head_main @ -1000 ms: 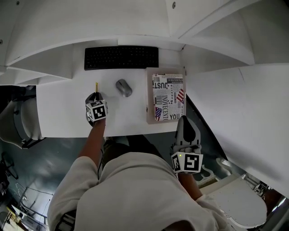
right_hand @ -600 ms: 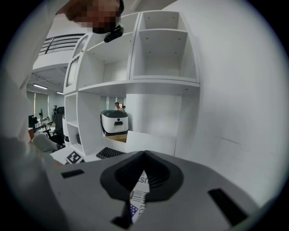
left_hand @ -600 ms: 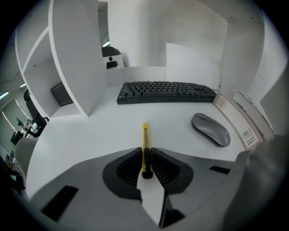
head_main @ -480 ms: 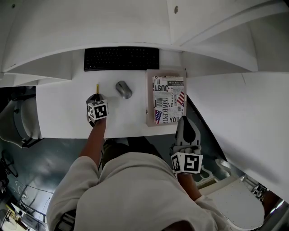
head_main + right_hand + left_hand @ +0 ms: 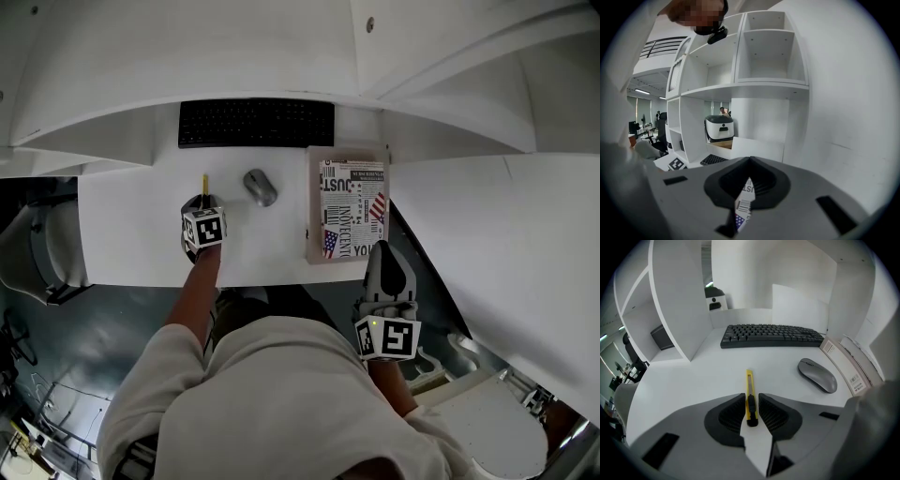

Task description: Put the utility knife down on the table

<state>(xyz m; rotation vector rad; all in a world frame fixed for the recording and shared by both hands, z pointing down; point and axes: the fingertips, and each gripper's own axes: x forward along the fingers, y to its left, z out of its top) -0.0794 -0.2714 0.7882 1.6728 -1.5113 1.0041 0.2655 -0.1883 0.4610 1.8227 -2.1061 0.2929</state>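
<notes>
The yellow utility knife (image 5: pixel 749 390) lies flat on the white table (image 5: pixel 693 380), its black slider end between my left gripper's (image 5: pixel 751 398) jaws. Those jaws are opening, and a thin gap shows beside the knife, so the pads no longer press it. From the head view the knife's yellow tip (image 5: pixel 204 183) pokes out beyond the left gripper (image 5: pixel 202 202), which points steeply down at the table. My right gripper (image 5: pixel 382 253) hovers off the table's front edge, just below a printed box. Its jaws (image 5: pixel 750 160) meet at the tips with nothing held.
A black keyboard (image 5: pixel 256 122) lies at the back of the table and a grey mouse (image 5: pixel 260 187) sits just right of the knife. The printed box (image 5: pixel 347 204) lies on the table's right side. White shelving (image 5: pixel 740 70) rises behind, and a partition panel (image 5: pixel 675 296) stands left.
</notes>
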